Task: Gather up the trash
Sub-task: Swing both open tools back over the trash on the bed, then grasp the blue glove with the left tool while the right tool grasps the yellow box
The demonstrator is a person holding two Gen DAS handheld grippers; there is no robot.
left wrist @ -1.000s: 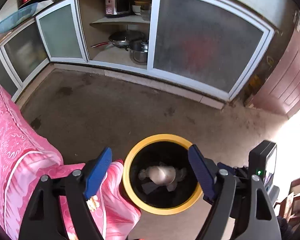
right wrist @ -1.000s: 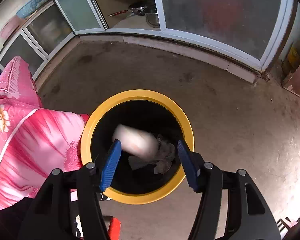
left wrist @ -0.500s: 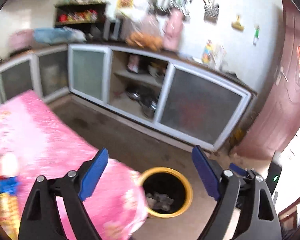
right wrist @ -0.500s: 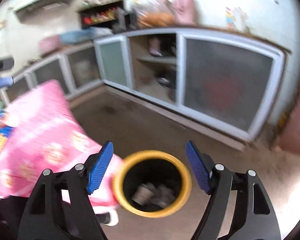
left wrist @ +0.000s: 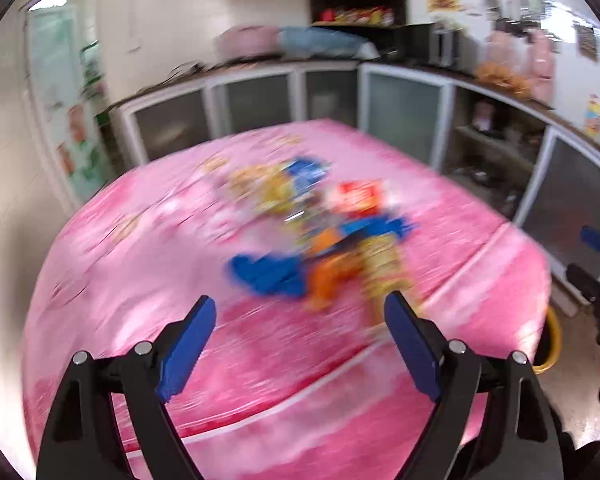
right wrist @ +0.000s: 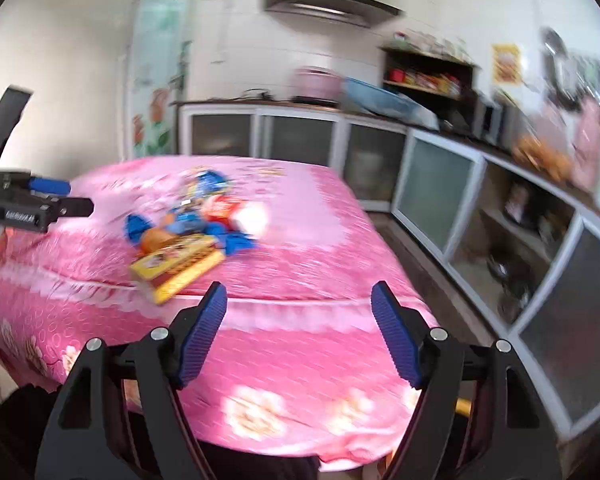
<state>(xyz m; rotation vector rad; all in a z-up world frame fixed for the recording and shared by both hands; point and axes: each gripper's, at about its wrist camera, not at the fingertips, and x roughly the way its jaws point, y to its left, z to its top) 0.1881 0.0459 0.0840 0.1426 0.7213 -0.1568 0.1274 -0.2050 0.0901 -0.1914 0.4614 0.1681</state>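
Both tongs stand wide with nothing between their blue pads, the left tongs (left wrist: 300,330) low in its frame, the right tongs (right wrist: 298,316) likewise and just opened wider, while blurred trash wrappers (left wrist: 320,232) lie heaped mid-frame on the pink-clothed table (left wrist: 140,280), a yellow box (right wrist: 178,264) nearest.

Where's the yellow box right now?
In the right wrist view the yellow box lies on the pink tablecloth, left of centre, at the near edge of the pile of wrappers.
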